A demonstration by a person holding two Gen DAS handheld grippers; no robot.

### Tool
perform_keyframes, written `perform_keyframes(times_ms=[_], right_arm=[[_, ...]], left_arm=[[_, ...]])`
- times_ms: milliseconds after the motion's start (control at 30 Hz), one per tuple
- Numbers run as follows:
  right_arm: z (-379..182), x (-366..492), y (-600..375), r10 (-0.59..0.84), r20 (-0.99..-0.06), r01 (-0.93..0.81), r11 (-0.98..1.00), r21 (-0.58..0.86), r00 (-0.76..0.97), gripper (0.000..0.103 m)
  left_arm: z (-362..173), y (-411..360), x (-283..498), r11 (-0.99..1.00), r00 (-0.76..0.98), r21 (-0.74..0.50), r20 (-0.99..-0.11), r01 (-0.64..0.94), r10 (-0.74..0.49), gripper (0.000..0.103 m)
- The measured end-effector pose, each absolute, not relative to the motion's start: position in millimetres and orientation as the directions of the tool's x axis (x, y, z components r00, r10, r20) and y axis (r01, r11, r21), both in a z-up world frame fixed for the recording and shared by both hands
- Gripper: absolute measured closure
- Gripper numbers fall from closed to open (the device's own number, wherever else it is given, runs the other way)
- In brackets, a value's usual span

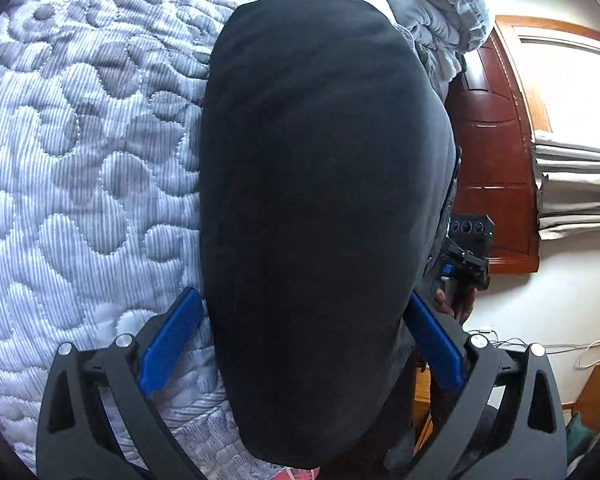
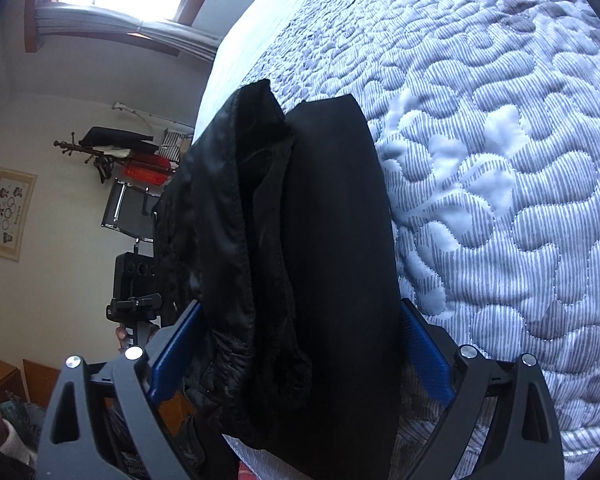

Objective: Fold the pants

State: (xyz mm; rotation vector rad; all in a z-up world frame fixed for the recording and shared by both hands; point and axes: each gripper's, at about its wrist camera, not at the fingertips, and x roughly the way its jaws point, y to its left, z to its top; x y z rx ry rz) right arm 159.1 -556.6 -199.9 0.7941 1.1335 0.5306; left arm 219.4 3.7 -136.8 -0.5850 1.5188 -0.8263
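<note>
The black pants are folded into a thick bundle on the quilted bed. In the left wrist view the bundle fills the space between my left gripper's blue pads, which press its two sides. In the right wrist view the pants show layered folded edges with the waistband at the left. My right gripper has its blue pads against both sides of the bundle. The other gripper shows past the pants in each view.
A grey-and-white quilted bedspread covers the bed. A crumpled grey duvet lies at the far end. A wooden headboard, a window and a coat rack stand beyond the bed edge.
</note>
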Motion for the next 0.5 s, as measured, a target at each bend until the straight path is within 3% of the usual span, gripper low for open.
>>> perform_keyframes(times_ms=[500], right_arm=[[-200.6,171.3,-554.3,0.756,-0.583,-0.022,0.616,0.787,0.298,0.005]], left_arm=[[-143.0,-19.4,220.0,0.58,-0.199,-0.804,-0.594,0.128,-0.779,0.003]])
